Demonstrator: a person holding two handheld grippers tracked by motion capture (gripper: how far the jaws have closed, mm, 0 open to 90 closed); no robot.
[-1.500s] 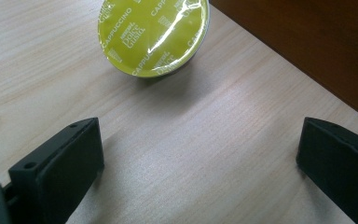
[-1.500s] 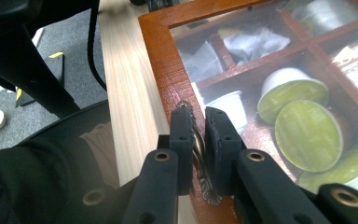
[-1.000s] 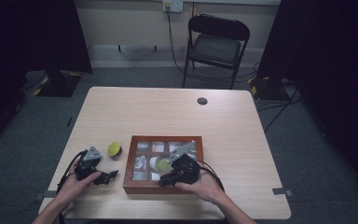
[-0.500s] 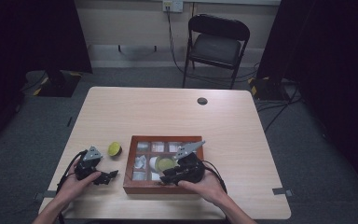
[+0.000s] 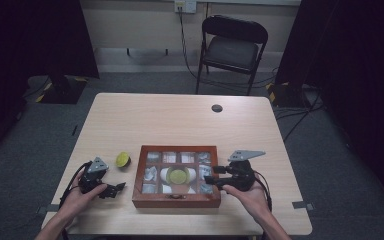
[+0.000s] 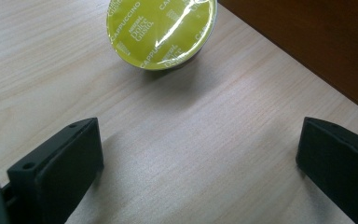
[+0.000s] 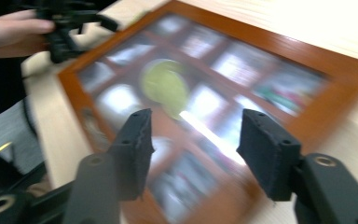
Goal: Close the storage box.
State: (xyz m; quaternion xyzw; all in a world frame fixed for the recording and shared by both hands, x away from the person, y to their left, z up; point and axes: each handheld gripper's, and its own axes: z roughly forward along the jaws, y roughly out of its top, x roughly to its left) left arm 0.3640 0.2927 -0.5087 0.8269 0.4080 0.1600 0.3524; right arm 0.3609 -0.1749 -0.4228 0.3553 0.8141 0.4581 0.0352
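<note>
At a pale wooden table (image 5: 180, 117), I hold a black two-jaw gripper in each hand, with a reddish-brown wooden box with a glass-paned lid (image 5: 176, 174) at the near edge between them. My left gripper (image 5: 111, 189) rests on the tabletop to the left of the box, its jaws spread wide with nothing between them; in the left gripper view they frame bare wood, and just beyond them lies a round coffee capsule with a lime-green foil lid (image 6: 161, 31), apart from both jaws and close to the box's dark wooden side (image 6: 307, 42). The foil reads "CAPPUCCINO" several times over, with a small logo that appears to read "Dolce Gusto". From above, the same capsule (image 5: 123, 160) sits just left of the box's far left corner. My right gripper (image 5: 211, 180) hovers over the right side of the box, jaws parted and holding nothing. A second lime-green capsule (image 5: 178, 176) lies at the centre of the box; whether it is on the glass or beneath it I cannot tell. The right gripper view is blurred, showing that green disc (image 7: 164, 86) beyond my jaws, with packets in the compartments too smeared to read.
</note>
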